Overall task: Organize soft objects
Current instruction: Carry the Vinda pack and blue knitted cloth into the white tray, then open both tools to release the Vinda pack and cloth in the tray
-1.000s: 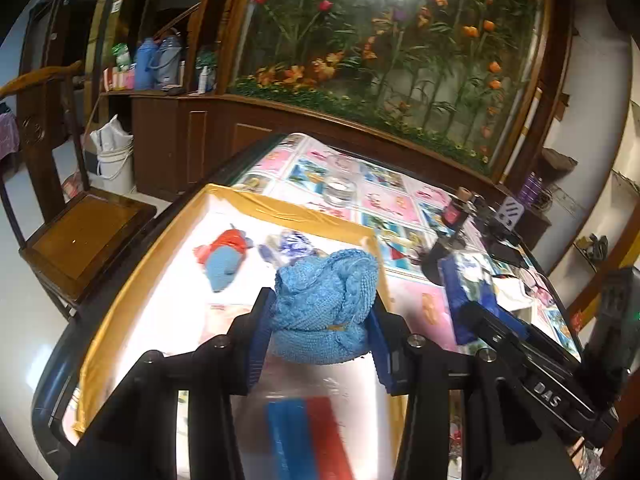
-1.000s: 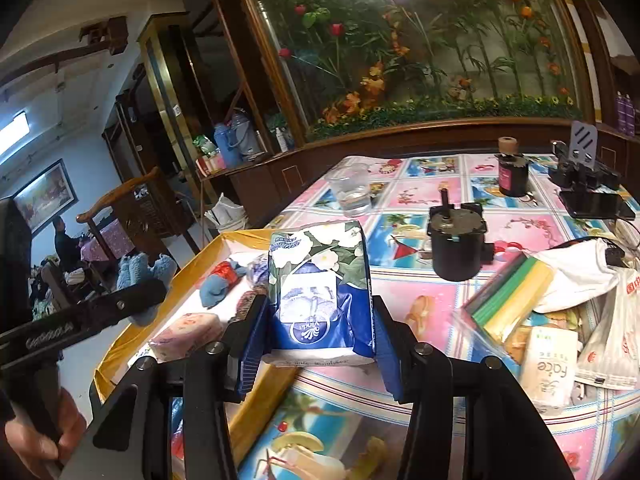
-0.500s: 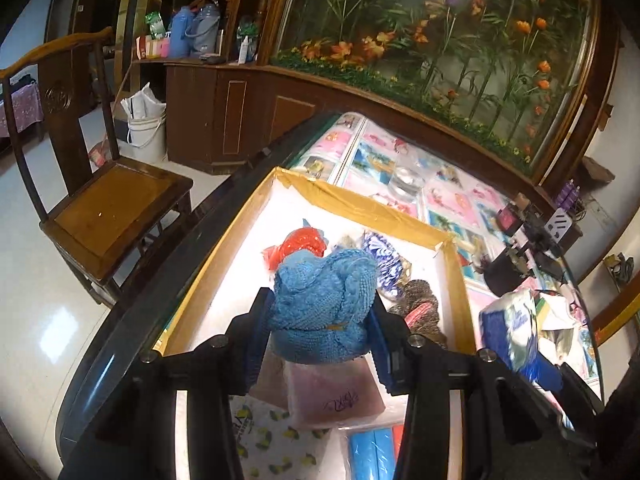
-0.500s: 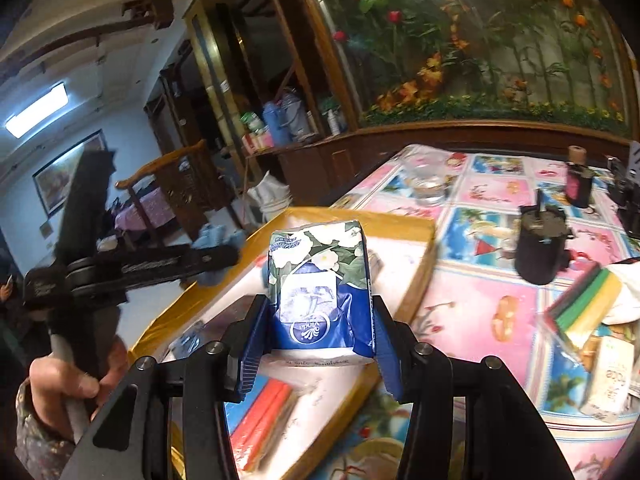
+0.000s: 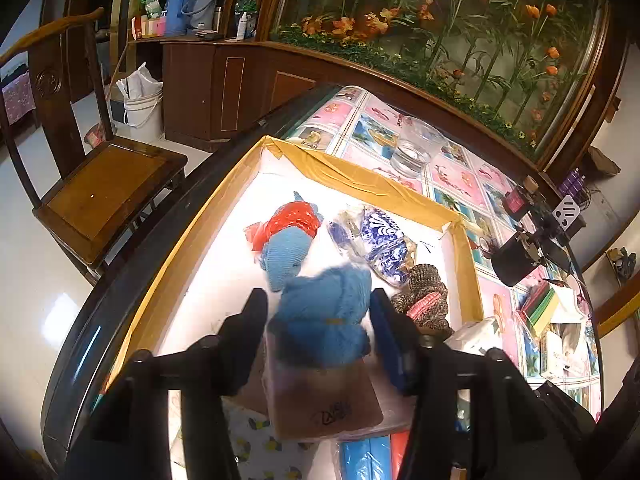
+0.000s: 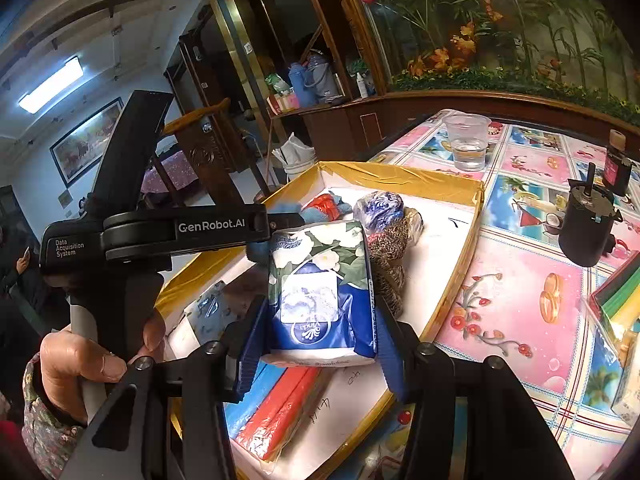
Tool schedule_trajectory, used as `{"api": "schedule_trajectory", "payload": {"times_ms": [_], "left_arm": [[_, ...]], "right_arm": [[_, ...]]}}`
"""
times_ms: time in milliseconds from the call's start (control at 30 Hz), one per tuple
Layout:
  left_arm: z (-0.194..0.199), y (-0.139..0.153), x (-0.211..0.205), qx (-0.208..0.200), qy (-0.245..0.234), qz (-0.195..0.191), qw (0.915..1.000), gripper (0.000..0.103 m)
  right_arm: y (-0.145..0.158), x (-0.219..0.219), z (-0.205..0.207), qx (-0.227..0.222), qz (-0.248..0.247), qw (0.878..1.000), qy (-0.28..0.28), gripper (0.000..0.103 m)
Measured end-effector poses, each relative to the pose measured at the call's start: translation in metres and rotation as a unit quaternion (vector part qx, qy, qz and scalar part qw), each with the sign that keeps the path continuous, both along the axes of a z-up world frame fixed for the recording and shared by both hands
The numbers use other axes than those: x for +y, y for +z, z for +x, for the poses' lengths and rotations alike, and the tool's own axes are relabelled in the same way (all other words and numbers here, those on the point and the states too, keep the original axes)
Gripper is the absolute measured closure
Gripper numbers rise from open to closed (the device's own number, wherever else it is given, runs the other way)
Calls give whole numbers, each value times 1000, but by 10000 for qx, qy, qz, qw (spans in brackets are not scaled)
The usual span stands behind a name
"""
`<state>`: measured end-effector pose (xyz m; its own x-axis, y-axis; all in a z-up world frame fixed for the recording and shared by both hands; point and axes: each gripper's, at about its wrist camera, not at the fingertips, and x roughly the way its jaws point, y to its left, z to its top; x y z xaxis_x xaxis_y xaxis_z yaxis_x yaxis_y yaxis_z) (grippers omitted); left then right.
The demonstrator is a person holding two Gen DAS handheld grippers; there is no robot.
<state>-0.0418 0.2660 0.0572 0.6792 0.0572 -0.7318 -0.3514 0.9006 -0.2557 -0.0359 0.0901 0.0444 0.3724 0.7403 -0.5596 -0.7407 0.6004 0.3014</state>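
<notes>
Tray (image 5: 352, 178): beneath both claws.
Tissue pack (image 6: 322, 292): pinched in right gripper (image 6: 320, 340), over tray's near end.
Blue knit bundle (image 5: 324, 316): between left gripper (image 5: 318, 332) jaws, which have just been spreading; pads clear, so judged released into tray.

You have one yellow-rimmed box (image 5: 362, 178), two blue knitted pieces (image 5: 324, 320), one brown knitted piece (image 5: 426, 294), one tissue pack (image 6: 320, 284), one clear cup (image 6: 466, 142) and two thermos flasks (image 5: 192, 8) on the shelf
</notes>
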Motion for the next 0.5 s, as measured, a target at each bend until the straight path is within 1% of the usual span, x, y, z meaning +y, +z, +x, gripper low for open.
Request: {"api": "schedule_trajectory", "payload": {"times_ms": [67, 233, 333, 500], "left_arm": [[-2, 2, -1, -55, 3, 9, 10000, 38], [-9, 9, -5, -166, -20, -9, 9999, 38], [-13, 14, -7, -204, -38, -14, 9998, 38], [-21, 24, -16, -288, -125, 35, 9995, 38]], "right_arm": [[-1, 0, -1, -7, -47, 10000, 54, 44], [4, -4, -3, -125, 9, 9999, 92, 28], [8, -12, -2, -215, 152, 9997, -9, 27], [14, -37, 8, -147, 463, 9983, -325, 27]]}}
